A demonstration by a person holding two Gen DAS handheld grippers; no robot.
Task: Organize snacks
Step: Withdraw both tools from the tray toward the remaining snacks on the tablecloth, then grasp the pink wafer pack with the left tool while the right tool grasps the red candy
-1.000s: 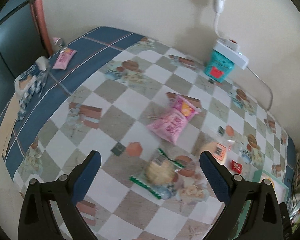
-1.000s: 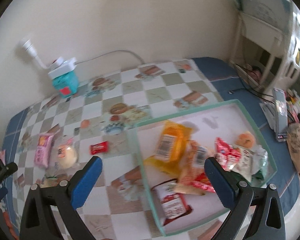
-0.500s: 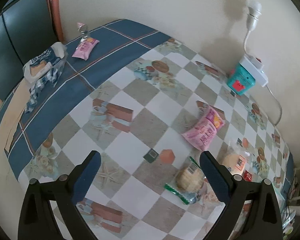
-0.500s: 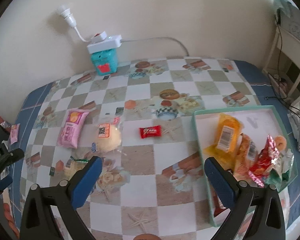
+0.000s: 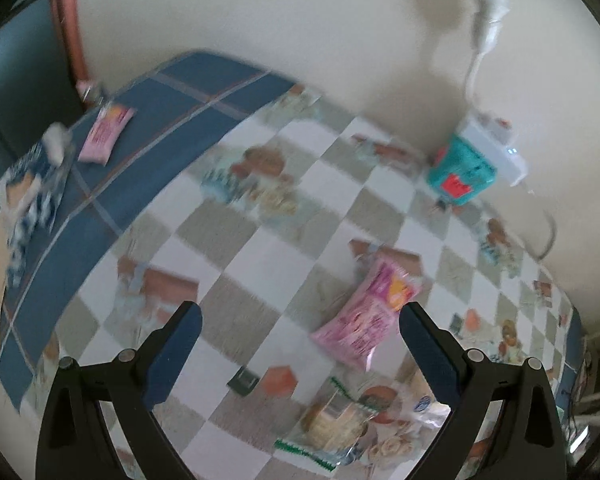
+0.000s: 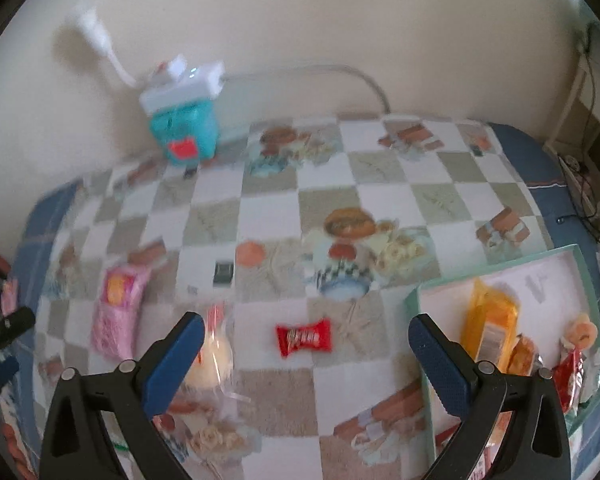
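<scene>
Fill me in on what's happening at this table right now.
A person is sorting snacks with a handheld gripper in each hand. Both the left gripper and the right gripper are open and hold nothing. Several snacks already lie in the tray. Still loose on the checked tablecloth are a red candy, a pink packet, a clear-wrapped bun and a green-edged cookie pack. The red candy sits between the right gripper's fingers in its view.

Wide-apart right tongs [image 6: 300, 344] above a red candy [image 6: 304, 337] on the checkered desk [image 6: 380, 184], beside a snack-filled tray [image 6: 416, 300].
</scene>
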